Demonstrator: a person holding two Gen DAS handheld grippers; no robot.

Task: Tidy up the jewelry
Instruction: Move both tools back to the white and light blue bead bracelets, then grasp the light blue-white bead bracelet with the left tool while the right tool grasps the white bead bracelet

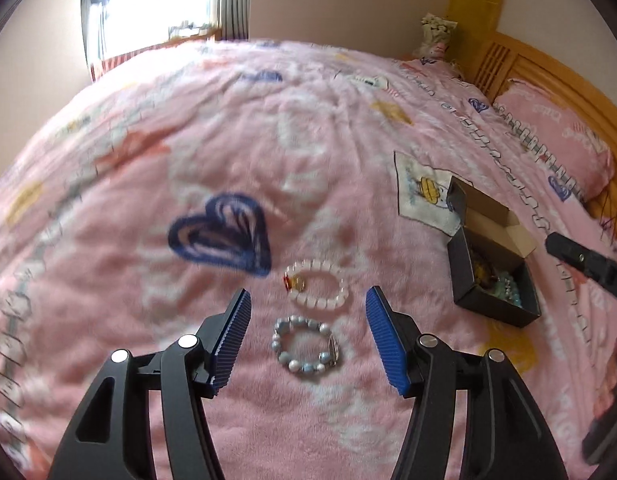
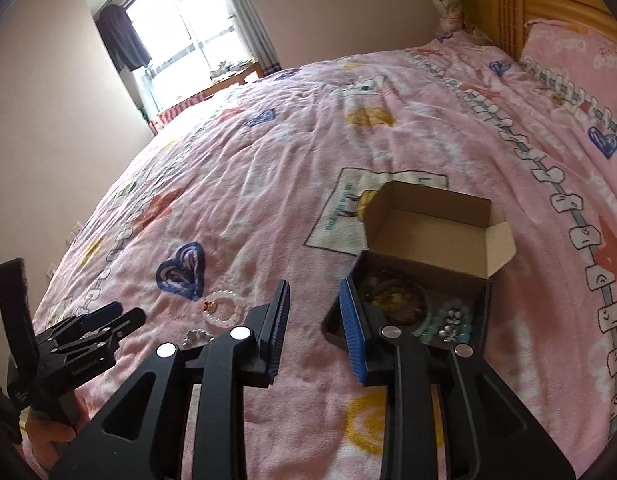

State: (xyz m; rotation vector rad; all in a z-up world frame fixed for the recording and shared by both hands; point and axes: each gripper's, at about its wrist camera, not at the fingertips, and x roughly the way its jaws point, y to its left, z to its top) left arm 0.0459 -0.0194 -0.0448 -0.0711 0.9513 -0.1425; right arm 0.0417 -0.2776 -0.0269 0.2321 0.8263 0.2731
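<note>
Two bead bracelets lie on the pink blanket. A white bead bracelet point(image 1: 316, 285) with an amber charm lies farther off; a grey pearl bracelet point(image 1: 305, 347) lies nearer. My left gripper point(image 1: 308, 300) is open and empty, its blue pads on either side of the grey bracelet, above it. A black box point(image 1: 493, 276) with its lid open holds several bracelets, to the right. In the right wrist view my right gripper point(image 2: 314, 292) is open and empty at the left edge of the box point(image 2: 412, 312). The white bracelet point(image 2: 223, 308) and the left gripper point(image 2: 104, 320) show at left.
The bed is covered by a pink patterned blanket point(image 1: 228, 140). A pink pillow point(image 1: 556, 136) and a wooden headboard point(image 1: 520, 60) are at the right. A window point(image 2: 188, 28) is at the far end. My right gripper shows at the right edge of the left wrist view point(image 1: 588, 264).
</note>
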